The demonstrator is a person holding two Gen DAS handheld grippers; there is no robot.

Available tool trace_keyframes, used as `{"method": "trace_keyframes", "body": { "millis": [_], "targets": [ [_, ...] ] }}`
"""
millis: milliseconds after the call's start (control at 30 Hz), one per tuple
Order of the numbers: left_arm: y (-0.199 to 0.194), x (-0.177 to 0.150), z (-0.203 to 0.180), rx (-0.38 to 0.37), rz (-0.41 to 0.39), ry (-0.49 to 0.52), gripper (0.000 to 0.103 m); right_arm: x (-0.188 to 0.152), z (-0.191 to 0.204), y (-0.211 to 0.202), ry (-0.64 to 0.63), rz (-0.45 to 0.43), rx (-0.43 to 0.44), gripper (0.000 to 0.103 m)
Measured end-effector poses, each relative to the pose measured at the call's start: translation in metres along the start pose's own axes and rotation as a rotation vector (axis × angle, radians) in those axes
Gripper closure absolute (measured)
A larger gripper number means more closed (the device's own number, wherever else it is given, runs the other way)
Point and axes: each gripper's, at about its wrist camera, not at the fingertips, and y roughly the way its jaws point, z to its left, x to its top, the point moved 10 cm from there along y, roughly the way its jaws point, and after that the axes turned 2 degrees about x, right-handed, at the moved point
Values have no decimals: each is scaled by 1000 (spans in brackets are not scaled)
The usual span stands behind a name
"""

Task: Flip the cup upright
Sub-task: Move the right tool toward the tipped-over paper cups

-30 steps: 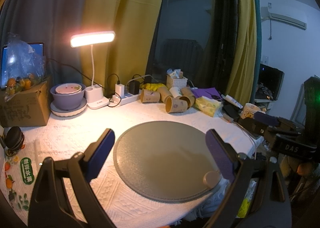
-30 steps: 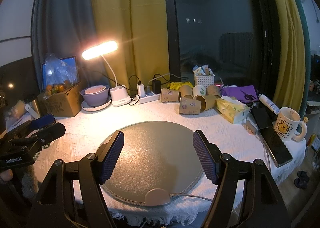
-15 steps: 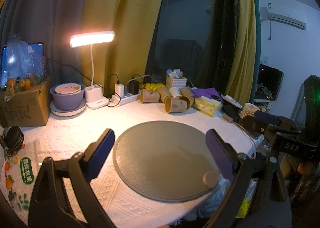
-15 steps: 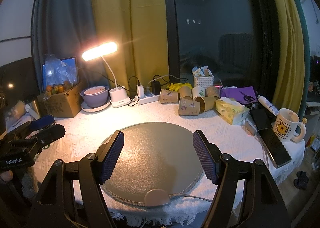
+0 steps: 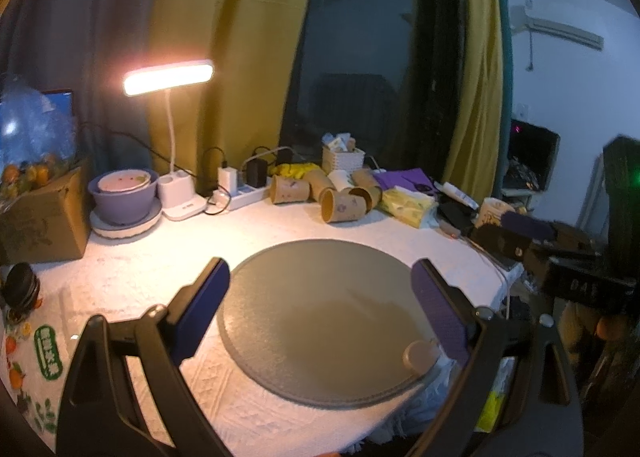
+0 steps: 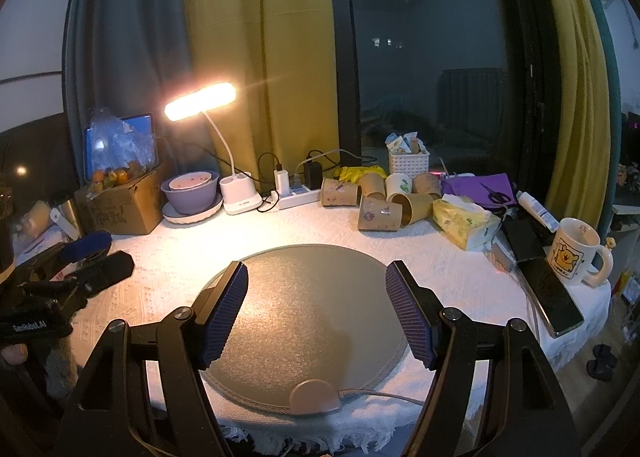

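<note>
Several brown paper cups lie on their sides at the back of the table; the nearest cup (image 6: pixel 379 213) also shows in the left wrist view (image 5: pixel 345 205). My left gripper (image 5: pixel 320 307) is open and empty above the near edge of the round grey mat (image 5: pixel 320 297). My right gripper (image 6: pixel 318 307) is open and empty above the same mat (image 6: pixel 316 309). Both grippers are well short of the cups. The left gripper also shows at the left edge of the right wrist view (image 6: pixel 94 257), and the right gripper at the right of the left wrist view (image 5: pixel 532 235).
A lit desk lamp (image 6: pixel 238 193), a purple bowl (image 6: pixel 191 193), a cardboard box (image 6: pixel 124 205) and a power strip (image 6: pixel 298 195) stand at the back. A tissue pack (image 6: pixel 464 221), a phone (image 6: pixel 554 297) and a bear mug (image 6: pixel 574 253) lie at the right.
Both views have shifted slightly; the cups sit a little nearer in the right wrist view. Both grippers stay open and empty.
</note>
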Motion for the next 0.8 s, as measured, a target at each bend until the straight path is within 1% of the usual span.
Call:
{"method": "trace_keyframes", "body": {
  "millis": [200,367,533,667,800],
  "targets": [
    [27,0,-6,-14,38,12,10,4,-13,11,1,10,-20,29],
    [53,-3,-6,-11,84,37,10,1,-34,32,31,38,-33,29],
    [82,-3,1,-5,126,61,10,-8,-45,55,68,78,-34,28],
    [102,4,3,-3,141,89,10,-10,-53,73,88,103,-31,28],
    [128,10,0,-19,175,107,10,-10,-69,92,118,123,-43,28]
  ]
}}
